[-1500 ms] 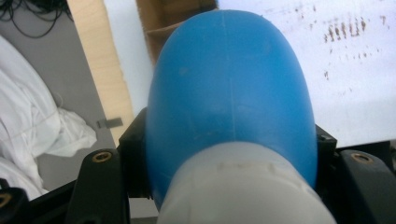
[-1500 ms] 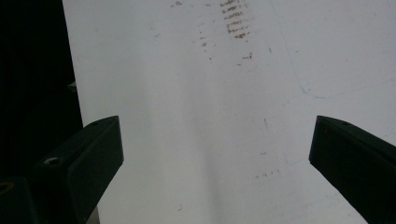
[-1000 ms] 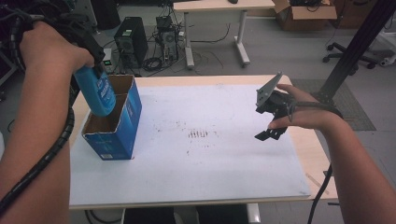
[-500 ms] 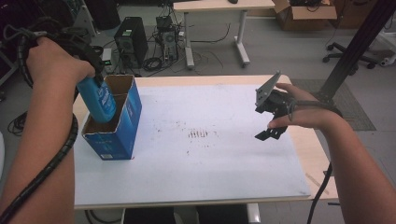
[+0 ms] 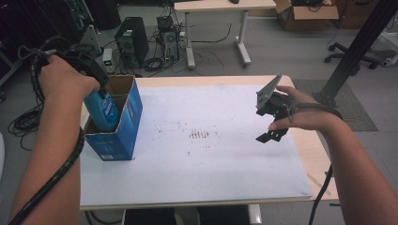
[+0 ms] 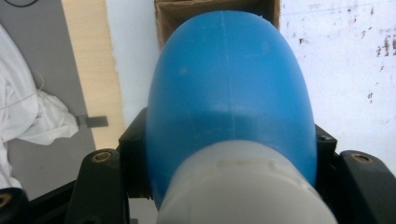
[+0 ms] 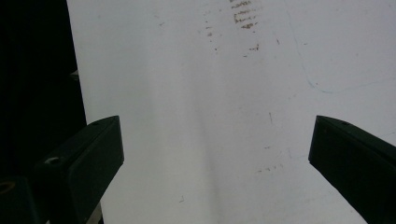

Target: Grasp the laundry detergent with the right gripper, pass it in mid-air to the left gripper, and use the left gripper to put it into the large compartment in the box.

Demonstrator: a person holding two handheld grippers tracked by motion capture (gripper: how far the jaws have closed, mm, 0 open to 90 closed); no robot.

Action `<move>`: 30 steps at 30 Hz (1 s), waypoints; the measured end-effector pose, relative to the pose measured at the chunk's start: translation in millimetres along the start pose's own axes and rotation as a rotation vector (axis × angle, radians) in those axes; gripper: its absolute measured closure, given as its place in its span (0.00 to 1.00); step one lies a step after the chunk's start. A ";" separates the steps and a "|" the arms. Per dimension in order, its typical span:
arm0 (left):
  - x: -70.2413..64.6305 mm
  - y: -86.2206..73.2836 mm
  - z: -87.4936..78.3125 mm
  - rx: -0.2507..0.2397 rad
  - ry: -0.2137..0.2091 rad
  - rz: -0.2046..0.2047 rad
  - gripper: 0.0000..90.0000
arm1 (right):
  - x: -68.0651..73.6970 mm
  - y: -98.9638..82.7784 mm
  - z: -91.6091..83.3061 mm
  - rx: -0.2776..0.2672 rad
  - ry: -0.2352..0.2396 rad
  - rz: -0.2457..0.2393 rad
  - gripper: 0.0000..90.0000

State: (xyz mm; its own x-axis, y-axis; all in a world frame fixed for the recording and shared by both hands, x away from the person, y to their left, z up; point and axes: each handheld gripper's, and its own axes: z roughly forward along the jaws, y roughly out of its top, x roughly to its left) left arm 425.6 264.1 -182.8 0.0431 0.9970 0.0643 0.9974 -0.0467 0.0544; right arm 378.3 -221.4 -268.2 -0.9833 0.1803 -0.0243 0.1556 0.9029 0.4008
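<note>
A blue bottle [image 5: 102,111] with a white cap [image 6: 243,186] stands partly inside an open blue cardboard box [image 5: 123,136] at the table's left side. My left gripper [image 5: 95,90] is shut on the bottle's upper part, just above the box opening. In the left gripper view the bottle [image 6: 229,93] sits between the jaws, pointing down into the box's brown interior [image 6: 187,11]. My right gripper [image 5: 271,122] hovers open over the right part of the white table [image 5: 202,173], with nothing between its jaws. The right gripper [image 7: 215,140] looks down at the bare table.
The white tabletop has dark scuff marks [image 5: 199,134] near its middle. A wooden edge strip [image 5: 319,178] runs along the right side. On the floor beyond the table stand computer cases [image 5: 125,37], cables and another desk [image 5: 216,9].
My left gripper has lowered the blue bottle deeper into the blue box. The right gripper has stayed in place, open.
</note>
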 end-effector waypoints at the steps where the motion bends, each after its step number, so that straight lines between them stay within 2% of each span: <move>1: 0.2 0.1 2.4 0.001 -0.001 -0.003 0.43 | -0.3 0.0 -0.2 0.003 -0.001 0.000 0.04; 5: -0.4 0.4 11.1 0.001 0.008 0.005 0.43 | -1.3 1.1 -0.6 0.013 0.001 0.000 0.04; 12: -0.8 -0.7 26.7 0.002 -0.002 0.007 0.43 | -1.4 1.8 3.0 0.021 0.007 -0.006 0.04; 21: -1.2 -3.8 57.1 0.008 -0.003 -0.002 0.43 | -1.0 1.0 4.1 0.018 0.010 -0.004 0.04; 30: -2.9 -5.2 81.0 0.028 0.002 0.014 0.43 | -1.2 1.4 6.9 0.017 0.012 -0.005 0.04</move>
State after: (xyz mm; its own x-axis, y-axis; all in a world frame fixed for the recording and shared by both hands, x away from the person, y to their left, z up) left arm 424.9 266.4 -264.1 0.0570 0.9961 0.0667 0.9979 -0.0588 0.0255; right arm 380.3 -217.6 -274.0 -0.9851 0.1711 -0.0155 0.1520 0.9102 0.3854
